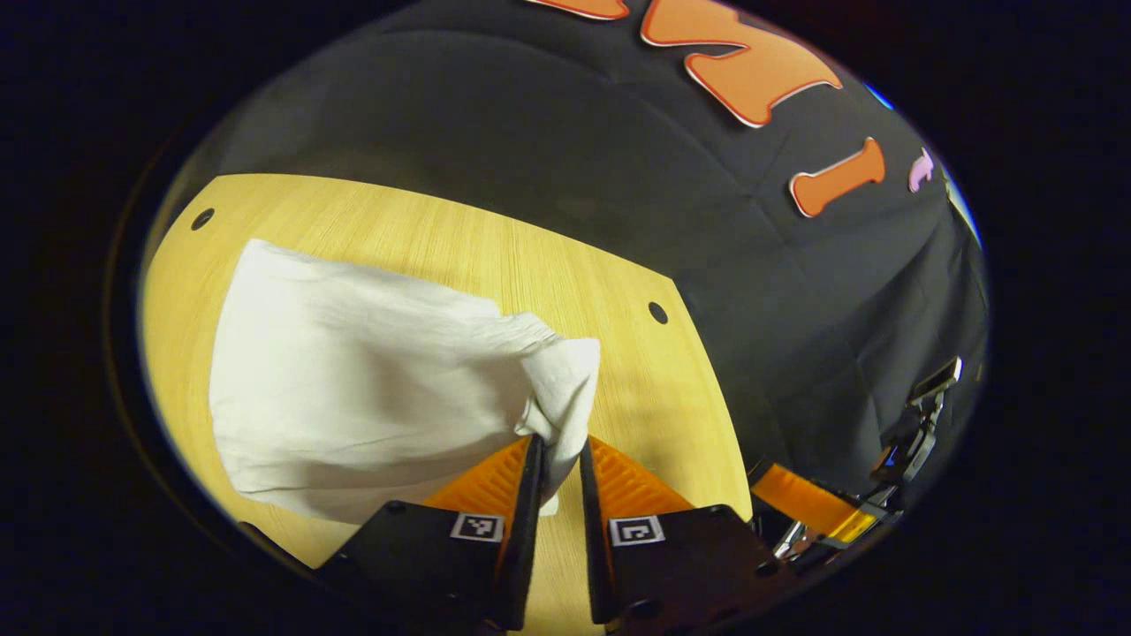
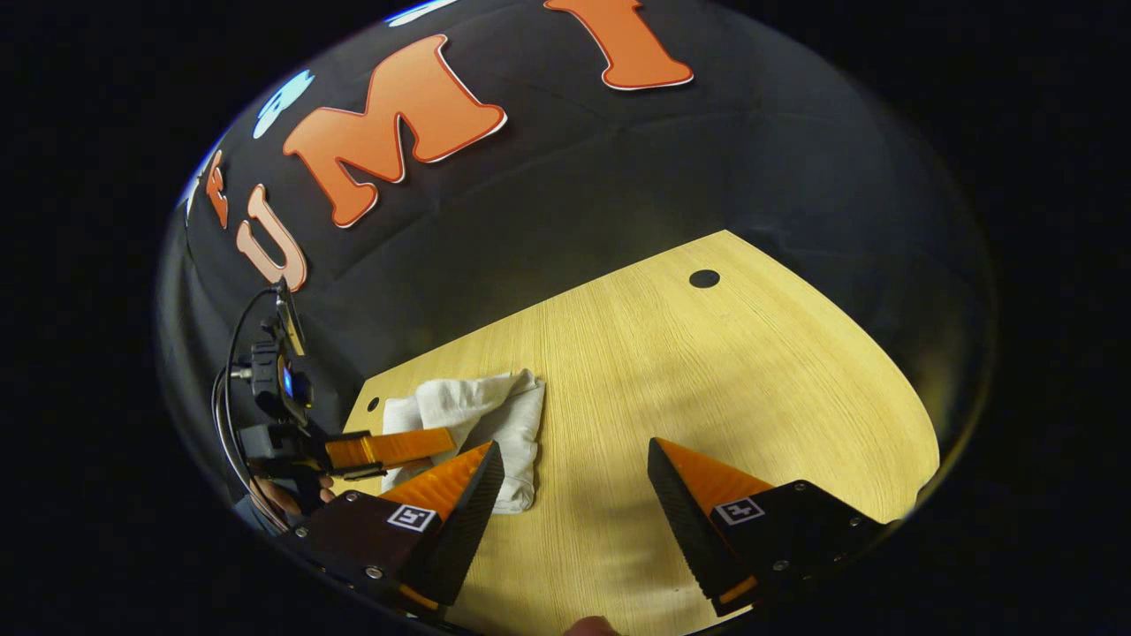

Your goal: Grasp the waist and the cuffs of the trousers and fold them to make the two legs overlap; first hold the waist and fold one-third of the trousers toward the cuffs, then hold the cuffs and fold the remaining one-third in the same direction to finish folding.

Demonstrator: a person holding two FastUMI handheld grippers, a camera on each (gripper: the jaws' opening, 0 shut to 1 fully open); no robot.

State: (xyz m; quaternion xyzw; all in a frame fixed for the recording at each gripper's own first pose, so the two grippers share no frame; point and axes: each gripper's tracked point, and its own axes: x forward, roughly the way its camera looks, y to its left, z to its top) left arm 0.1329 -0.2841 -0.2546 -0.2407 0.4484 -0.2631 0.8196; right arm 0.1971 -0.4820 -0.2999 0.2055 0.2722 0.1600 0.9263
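Trousers (image 1: 353, 389) — plain white, no pattern. Surface (image 2: 707, 389) — pale yellow wood grain with fine straight lines and small dark round holes (image 2: 704, 279). Booth wall (image 1: 495, 132) — black cloth.

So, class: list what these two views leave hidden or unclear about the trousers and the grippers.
1. Left gripper view: the trousers are a white bundle; waist and cuffs can't be told apart. The cloth inside the left gripper is hidden by its fingers.
2. Right gripper view: the open right gripper has one finger covering the trousers' near edge.
3. Right gripper view: the hand at the bottom edge is cut off.
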